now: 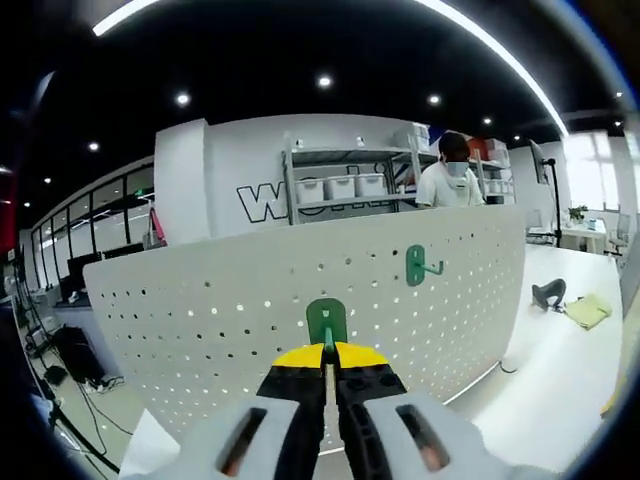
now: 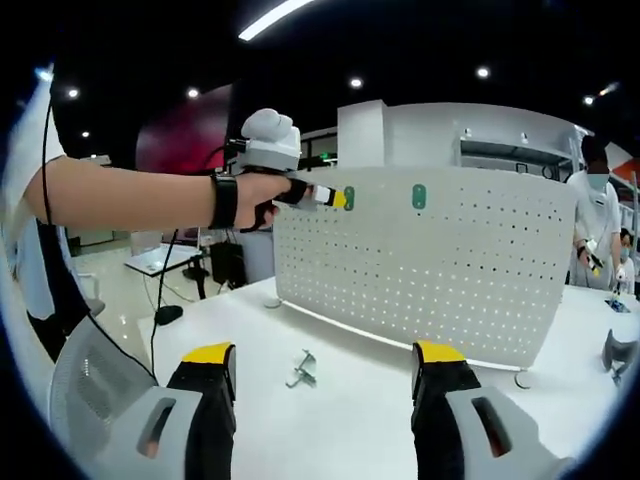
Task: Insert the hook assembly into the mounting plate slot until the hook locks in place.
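Left gripper (image 1: 329, 352) clamped on the green hook (image 1: 326, 322), backplate flat to the pegboard (image 1: 220, 300) dead ahead and seemingly touching it, long axis upright; seen side-on in the right gripper view, held level against the board's upper left. Second hook (image 1: 418, 265) already hung up and to the right. Right gripper (image 2: 325, 372) spread wide and empty, low over the table (image 2: 360, 420), well apart from the board, a metal bracket (image 2: 302, 369) between the jaws; so likely a straight push then a seat downward from the left side.

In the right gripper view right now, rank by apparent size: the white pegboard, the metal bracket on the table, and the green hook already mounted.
1. White pegboard, by far largest.
2. Metal bracket, though it lies nearer the camera.
3. Mounted green hook, smallest.
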{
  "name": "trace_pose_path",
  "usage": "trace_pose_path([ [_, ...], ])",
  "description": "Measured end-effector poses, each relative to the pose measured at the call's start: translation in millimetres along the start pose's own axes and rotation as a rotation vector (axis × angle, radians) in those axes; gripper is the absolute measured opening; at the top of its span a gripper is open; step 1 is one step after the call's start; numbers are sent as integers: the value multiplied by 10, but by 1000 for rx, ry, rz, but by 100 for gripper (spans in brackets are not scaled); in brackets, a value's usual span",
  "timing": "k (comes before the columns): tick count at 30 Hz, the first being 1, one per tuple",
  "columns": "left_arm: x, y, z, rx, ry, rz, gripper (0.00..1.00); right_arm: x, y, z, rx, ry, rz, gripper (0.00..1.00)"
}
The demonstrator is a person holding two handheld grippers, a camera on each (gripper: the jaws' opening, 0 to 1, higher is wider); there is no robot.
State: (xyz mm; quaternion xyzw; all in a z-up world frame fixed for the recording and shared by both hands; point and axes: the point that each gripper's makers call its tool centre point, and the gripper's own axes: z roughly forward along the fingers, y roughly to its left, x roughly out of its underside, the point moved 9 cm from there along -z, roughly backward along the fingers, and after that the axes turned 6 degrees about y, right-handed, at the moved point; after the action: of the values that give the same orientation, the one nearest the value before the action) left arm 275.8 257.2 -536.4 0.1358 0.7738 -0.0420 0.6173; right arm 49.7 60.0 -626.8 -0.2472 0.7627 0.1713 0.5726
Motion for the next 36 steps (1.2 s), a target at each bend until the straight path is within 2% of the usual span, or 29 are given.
trace_pose_path([
  [17,-180,9,228,-36,-11,-30,2,22,-7,46,-5,5,6,72],
  [26,-201,-56,340,-52,1,-24,2,46,-25,17,-5,8,10,71],
  [32,-214,-21,387,-68,5,-53,2,87,-22,24,-6,16,23,71],
  [35,-214,-39,397,-70,6,-18,2,97,-30,24,-7,21,23,70],
  [36,-205,-39,402,-71,9,-36,2,96,-34,24,-7,21,22,70],
])
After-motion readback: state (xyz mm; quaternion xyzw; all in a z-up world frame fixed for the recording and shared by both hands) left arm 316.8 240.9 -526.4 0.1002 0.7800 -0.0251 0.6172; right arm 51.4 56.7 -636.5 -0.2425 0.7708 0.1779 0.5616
